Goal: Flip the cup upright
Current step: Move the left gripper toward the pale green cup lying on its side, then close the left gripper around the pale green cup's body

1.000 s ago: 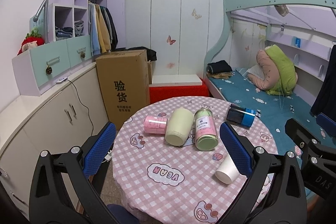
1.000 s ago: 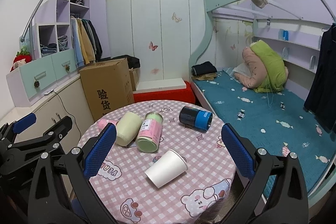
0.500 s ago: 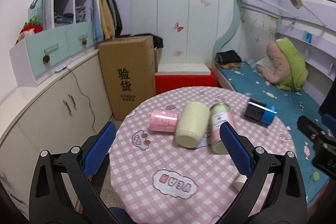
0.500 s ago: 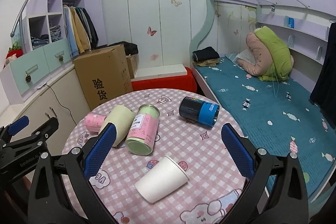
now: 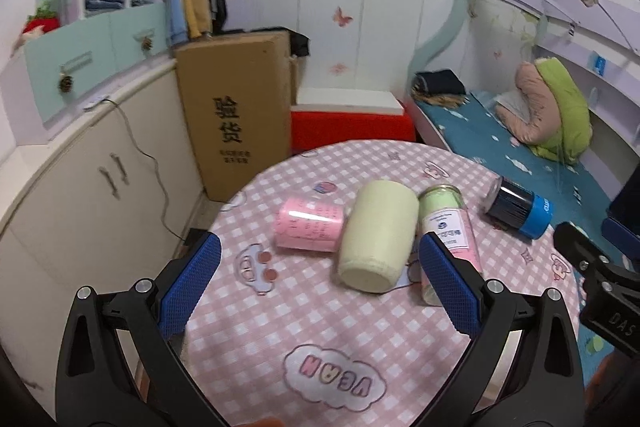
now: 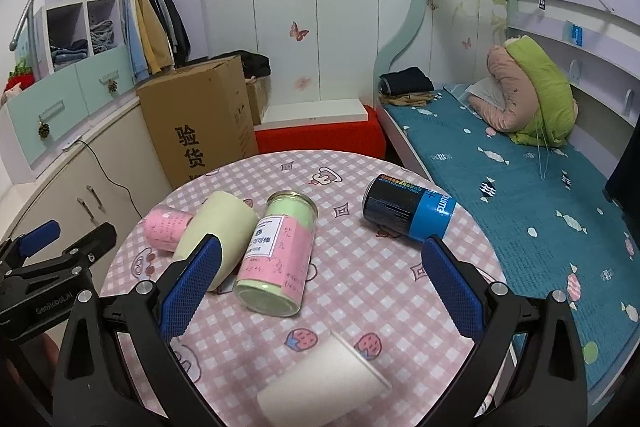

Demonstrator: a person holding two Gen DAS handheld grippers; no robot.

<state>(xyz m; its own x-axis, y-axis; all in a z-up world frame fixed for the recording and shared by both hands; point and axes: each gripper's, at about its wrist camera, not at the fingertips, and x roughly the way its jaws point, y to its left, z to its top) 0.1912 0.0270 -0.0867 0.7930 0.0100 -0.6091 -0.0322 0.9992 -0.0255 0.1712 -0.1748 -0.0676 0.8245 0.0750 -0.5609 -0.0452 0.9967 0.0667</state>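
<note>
A white paper cup (image 6: 324, 377) lies on its side on the round table's pink checked cloth (image 6: 384, 279), low in the right wrist view, mouth toward the right. My right gripper (image 6: 320, 283) is open and empty, just above and behind the cup. My left gripper (image 5: 318, 279) is open and empty over the left half of the table, in front of a pale green cup (image 5: 378, 231) that lies on its side. The white cup is hidden in the left wrist view.
Also lying on the table are a pink cup (image 5: 310, 223), a green-and-pink jar (image 6: 276, 251) and a dark can with a blue band (image 6: 408, 207). A cardboard box (image 5: 236, 107) and cabinets stand at the left, a bunk bed (image 6: 520, 167) at the right.
Both grippers have moved forward and lower over the table. The white cup now sits nearer, at the bottom of the right wrist view, and has left the left wrist view.
</note>
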